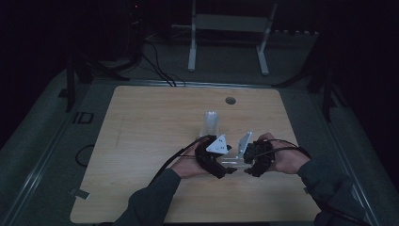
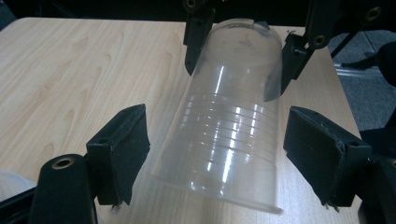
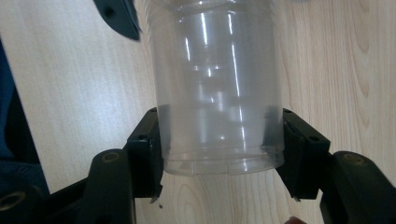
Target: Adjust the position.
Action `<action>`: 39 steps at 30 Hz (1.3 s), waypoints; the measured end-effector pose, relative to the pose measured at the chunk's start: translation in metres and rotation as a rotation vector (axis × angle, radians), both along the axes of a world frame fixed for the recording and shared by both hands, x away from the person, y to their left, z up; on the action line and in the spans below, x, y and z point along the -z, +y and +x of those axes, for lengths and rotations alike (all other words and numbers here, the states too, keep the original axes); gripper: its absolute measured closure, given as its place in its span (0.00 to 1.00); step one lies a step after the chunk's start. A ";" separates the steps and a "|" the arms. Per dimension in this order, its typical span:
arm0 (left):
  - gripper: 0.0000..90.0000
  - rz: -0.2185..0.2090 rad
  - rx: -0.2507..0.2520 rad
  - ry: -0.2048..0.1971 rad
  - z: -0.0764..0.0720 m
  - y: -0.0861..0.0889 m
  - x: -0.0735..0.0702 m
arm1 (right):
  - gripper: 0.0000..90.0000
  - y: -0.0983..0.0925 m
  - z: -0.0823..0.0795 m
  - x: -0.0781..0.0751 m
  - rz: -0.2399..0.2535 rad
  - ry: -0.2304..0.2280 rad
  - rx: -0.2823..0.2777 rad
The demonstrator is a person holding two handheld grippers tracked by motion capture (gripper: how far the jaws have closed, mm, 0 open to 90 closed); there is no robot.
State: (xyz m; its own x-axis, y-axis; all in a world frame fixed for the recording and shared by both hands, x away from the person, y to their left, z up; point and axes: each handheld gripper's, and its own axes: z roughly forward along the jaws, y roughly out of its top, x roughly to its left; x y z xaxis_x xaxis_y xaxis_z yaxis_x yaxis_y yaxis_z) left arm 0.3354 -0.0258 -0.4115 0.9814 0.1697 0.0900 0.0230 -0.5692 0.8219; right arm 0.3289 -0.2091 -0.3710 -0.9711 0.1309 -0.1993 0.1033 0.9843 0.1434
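While your two hands sit close together near the front middle of the light wooden table (image 1: 141, 127), the clear ribbed plastic cup (image 2: 233, 116) hangs between them, lying roughly level just above the wood. Your right gripper (image 3: 219, 144) has it: both black pads are pressed flat against the cup's narrow base end, one on each side, so that's a proper clamp. Your left gripper (image 2: 217, 144) is a different story. Its jaws stand partway apart around the wide rim end, with a visible gap between each pad (image 2: 126, 140) and the plastic, so nothing there is touching. From the high view you can see a second clear plastic cup (image 1: 211, 123) standing upright on the table just behind your left gripper, near the table's middle.
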 end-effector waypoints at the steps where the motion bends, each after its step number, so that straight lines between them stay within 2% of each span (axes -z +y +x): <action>1: 0.25 0.000 -0.005 -0.005 0.000 0.000 0.000 | 0.46 -0.001 0.001 0.001 -0.001 -0.002 0.006; 7: 0.26 -0.010 -0.018 -0.014 0.001 0.001 -0.001 | 0.46 -0.009 0.003 0.008 0.003 0.006 0.052; 21: 0.30 -0.027 -0.052 -0.019 0.003 0.002 -0.002 | 0.46 -0.026 0.007 0.018 0.029 -0.009 0.150; 29: 0.31 -0.034 -0.074 -0.011 0.004 0.002 0.002 | 0.46 -0.034 0.008 0.023 0.067 -0.025 0.213; 39: 0.31 -0.046 -0.108 -0.009 0.006 0.003 0.001 | 0.46 -0.039 0.009 0.026 0.115 -0.059 0.265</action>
State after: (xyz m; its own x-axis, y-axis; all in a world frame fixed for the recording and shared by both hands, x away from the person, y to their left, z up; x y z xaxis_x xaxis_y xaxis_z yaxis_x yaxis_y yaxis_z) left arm 0.3418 -0.0230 -0.4126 0.9563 0.2787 0.0884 0.0747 -0.5253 0.8476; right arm 0.3381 -0.2478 -0.3969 -0.8871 0.4037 -0.2239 0.3430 0.9010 0.2656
